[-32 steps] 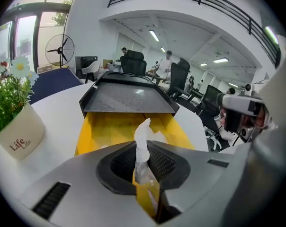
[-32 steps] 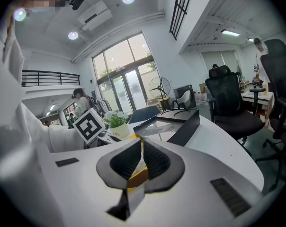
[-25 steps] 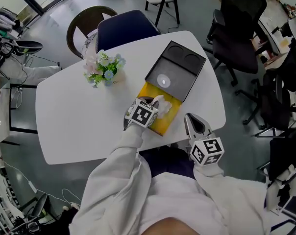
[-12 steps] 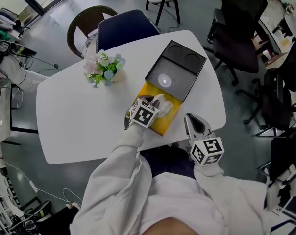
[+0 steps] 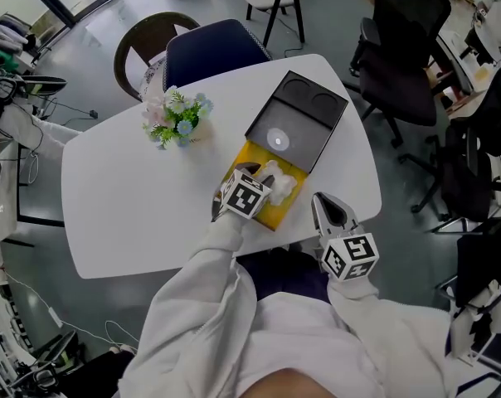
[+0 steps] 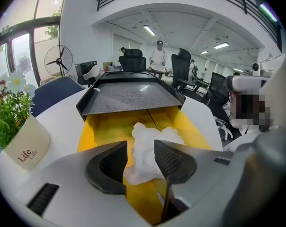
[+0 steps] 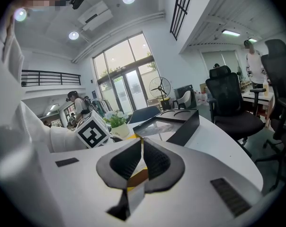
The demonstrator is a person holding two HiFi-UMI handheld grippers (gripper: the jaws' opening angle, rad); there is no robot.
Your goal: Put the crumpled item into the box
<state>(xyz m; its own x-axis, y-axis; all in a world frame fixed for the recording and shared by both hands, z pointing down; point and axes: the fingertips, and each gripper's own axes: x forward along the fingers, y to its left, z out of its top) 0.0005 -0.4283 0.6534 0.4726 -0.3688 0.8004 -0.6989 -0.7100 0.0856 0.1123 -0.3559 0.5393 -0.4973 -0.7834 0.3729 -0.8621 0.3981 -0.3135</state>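
Note:
A crumpled white tissue [image 5: 277, 179] lies in the yellow box [image 5: 279, 210] near the table's front edge, and the box's black lid [image 5: 296, 123] stands open behind it. My left gripper [image 5: 263, 177] hovers over the box. In the left gripper view its jaws [image 6: 141, 144] are opening, with the tissue [image 6: 150, 155] loose between them and resting on the box floor [image 6: 105, 129]. My right gripper [image 5: 327, 207] sits to the right of the box at the table edge. Its jaws [image 7: 142, 145] are shut with nothing between them.
A small pot of flowers [image 5: 176, 116] stands on the white table [image 5: 126, 206] to the left of the box. A dark blue chair [image 5: 213, 48] is at the far side, and black office chairs [image 5: 404, 48] stand to the right.
The left gripper's jaws have spread apart and the tissue has dropped lower into the yellow box. The right gripper has stayed in place.

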